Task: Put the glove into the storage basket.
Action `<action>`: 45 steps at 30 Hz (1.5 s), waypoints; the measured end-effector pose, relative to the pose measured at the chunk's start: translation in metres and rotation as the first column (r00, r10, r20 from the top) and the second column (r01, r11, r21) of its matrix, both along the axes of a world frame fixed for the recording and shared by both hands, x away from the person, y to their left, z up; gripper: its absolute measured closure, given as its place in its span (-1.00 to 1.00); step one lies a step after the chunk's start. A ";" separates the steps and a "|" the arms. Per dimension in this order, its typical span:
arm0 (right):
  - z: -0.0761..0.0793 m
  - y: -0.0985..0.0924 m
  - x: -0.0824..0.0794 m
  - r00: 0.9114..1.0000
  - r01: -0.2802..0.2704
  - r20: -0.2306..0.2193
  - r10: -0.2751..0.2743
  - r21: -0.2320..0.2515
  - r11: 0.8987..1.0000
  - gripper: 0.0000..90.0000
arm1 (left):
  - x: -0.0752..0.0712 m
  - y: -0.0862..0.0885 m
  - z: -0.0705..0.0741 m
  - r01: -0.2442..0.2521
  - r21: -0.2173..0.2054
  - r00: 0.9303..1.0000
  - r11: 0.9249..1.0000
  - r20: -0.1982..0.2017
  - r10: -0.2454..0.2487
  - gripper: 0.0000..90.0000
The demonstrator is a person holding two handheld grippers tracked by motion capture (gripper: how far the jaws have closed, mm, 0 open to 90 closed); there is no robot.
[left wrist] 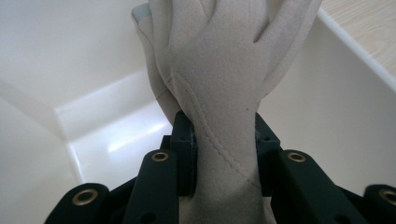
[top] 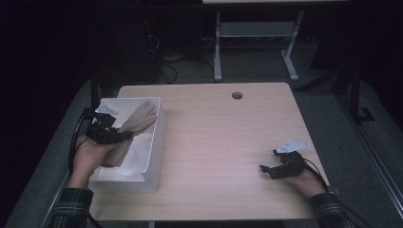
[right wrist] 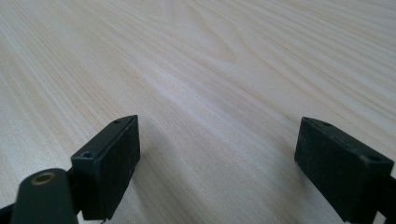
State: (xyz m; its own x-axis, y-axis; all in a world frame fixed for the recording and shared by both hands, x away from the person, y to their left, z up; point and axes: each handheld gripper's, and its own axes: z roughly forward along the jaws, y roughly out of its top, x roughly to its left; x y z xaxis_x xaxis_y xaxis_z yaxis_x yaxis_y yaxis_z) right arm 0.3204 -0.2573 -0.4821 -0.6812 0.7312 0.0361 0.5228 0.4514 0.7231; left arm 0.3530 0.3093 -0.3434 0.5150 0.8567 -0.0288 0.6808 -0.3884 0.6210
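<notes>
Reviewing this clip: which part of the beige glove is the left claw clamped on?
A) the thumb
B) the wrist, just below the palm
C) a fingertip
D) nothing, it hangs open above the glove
B. In the left gripper view the left claw has its jaws closed on either side of the beige glove at the wrist, over the white bin.

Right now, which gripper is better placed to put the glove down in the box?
Left gripper: it is shut on the glove, over the white box. The right gripper is open, far off.

Dim lab or office, wooden desk (top: 228, 142) (grommet hole (top: 237, 95)), tangled floor cables (top: 166, 66)
</notes>
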 end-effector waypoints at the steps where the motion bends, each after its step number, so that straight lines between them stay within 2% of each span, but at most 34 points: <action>1: 0.000 0.000 0.000 1.000 0.000 0.000 0.000 0.000 1.000 -0.70 | 0.001 0.001 -0.004 0.003 0.009 1.000 1.000 -0.002 -0.003 0.54; 14: 0.000 0.000 0.000 1.000 0.000 -0.001 0.000 0.000 1.000 -0.70 | 0.010 -0.002 -0.049 -0.019 0.022 0.998 1.000 -0.064 0.020 0.53; 19: 0.000 0.000 0.000 1.000 0.000 0.000 0.000 0.000 1.000 -0.70 | 0.012 -0.002 -0.064 -0.030 0.027 0.997 0.999 -0.074 0.032 0.53; 24: 0.000 0.000 0.000 1.000 0.000 0.000 0.000 0.000 1.000 -0.70 | 0.013 -0.003 -0.072 -0.028 0.058 0.996 0.998 -0.082 0.032 0.52; 27: 0.000 0.000 0.000 1.000 0.000 -0.001 0.000 0.000 1.000 -0.70 | 0.014 -0.004 -0.073 -0.025 0.058 0.996 0.998 -0.090 0.030 0.49; 32: 0.000 0.000 0.000 1.000 0.000 0.000 0.000 0.000 1.000 -0.70 | 0.015 -0.002 -0.075 -0.023 0.051 0.995 0.998 -0.100 0.028 0.36; 36: 0.000 0.000 0.000 1.000 0.000 0.000 0.000 0.000 1.000 -0.70 | 0.018 -0.001 -0.077 -0.023 0.044 0.992 0.999 -0.121 0.029 0.08; 42: 0.000 0.000 0.000 1.000 0.000 0.000 0.000 0.000 1.000 -0.70 | 0.018 -0.002 -0.078 -0.020 0.035 0.992 0.999 -0.120 0.024 -0.15; 45: 0.000 0.000 0.000 1.000 0.000 0.000 0.000 0.000 1.000 -0.70 | 0.018 -0.003 -0.078 -0.018 0.027 0.993 0.999 -0.120 0.021 -0.34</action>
State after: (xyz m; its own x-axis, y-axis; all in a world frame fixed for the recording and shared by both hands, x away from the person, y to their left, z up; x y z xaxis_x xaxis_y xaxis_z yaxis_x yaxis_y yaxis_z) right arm 0.3203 -0.2573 -0.4820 -0.6814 0.7310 0.0363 0.5229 0.4514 0.7230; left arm 0.3711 0.3067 -0.4214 0.4923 0.8678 -0.0670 0.7573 -0.3891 0.5245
